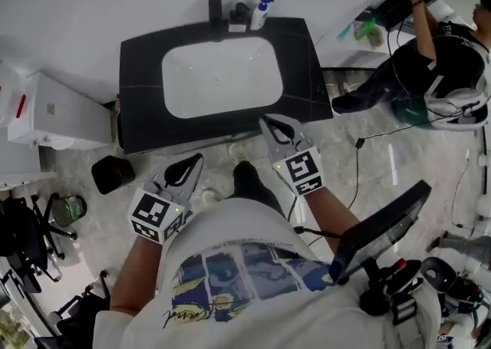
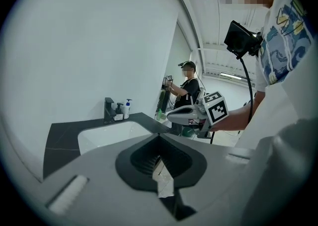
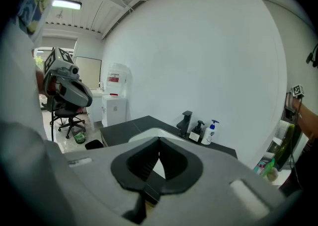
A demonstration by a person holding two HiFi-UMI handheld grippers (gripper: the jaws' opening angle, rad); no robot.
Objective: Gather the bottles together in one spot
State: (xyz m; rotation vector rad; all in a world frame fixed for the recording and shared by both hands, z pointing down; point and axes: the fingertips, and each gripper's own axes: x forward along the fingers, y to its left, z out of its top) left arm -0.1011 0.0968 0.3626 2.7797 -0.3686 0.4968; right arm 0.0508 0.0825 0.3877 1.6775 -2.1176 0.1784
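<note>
A white pump bottle with a blue top and a dark pump bottle stand side by side at the back of the black counter, just right of the black faucet. Both show small in the left gripper view, white bottle and dark bottle, and in the right gripper view, white bottle and dark bottle. My left gripper hangs shut and empty in front of the counter. My right gripper is shut and empty at the counter's front edge.
A white sink fills the counter's middle. A white cabinet stands to the left, with a black bin and an office chair on the floor. Another person works at the right by a shelf with green items.
</note>
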